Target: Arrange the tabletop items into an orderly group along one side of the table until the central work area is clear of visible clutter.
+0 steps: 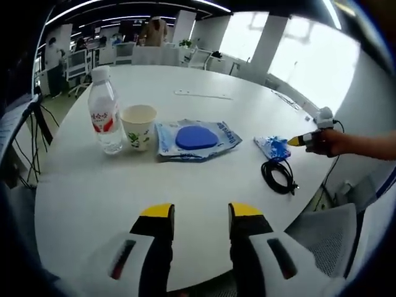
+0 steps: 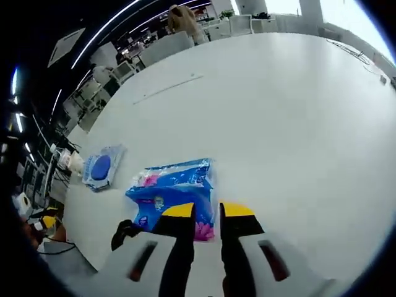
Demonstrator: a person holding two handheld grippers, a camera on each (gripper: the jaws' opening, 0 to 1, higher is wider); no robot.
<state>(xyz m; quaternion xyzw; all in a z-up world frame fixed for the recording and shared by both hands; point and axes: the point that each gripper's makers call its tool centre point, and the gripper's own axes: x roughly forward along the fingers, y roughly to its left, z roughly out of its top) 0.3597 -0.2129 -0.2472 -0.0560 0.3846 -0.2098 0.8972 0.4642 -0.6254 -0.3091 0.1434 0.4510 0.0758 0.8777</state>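
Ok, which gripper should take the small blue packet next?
Probably right: the right gripper hovers directly over the small blue packet, jaws open. The left gripper sits back at the table edge, farther off.

Left tongs [image 1: 201, 218]: two black jaws rising from the bottom centre of the left gripper view, each capped with a yellow tip.
Left tongs housing: pale grey-white moulded shells at the lower edge, each with a dark oblong slot showing a faint red mark.
Right tongs [image 2: 201, 216]: same build at the bottom centre of the right gripper view, black jaws with yellow tips.
Right tongs housing: white-grey shells with dark oblong slots, red tinted inside.
Right tongs seen from afar: a yellow tip and a white-grey body at the right edge of the left gripper view.
Hand [image 1: 326, 142]: bare, no sleeve visible on the forearm.
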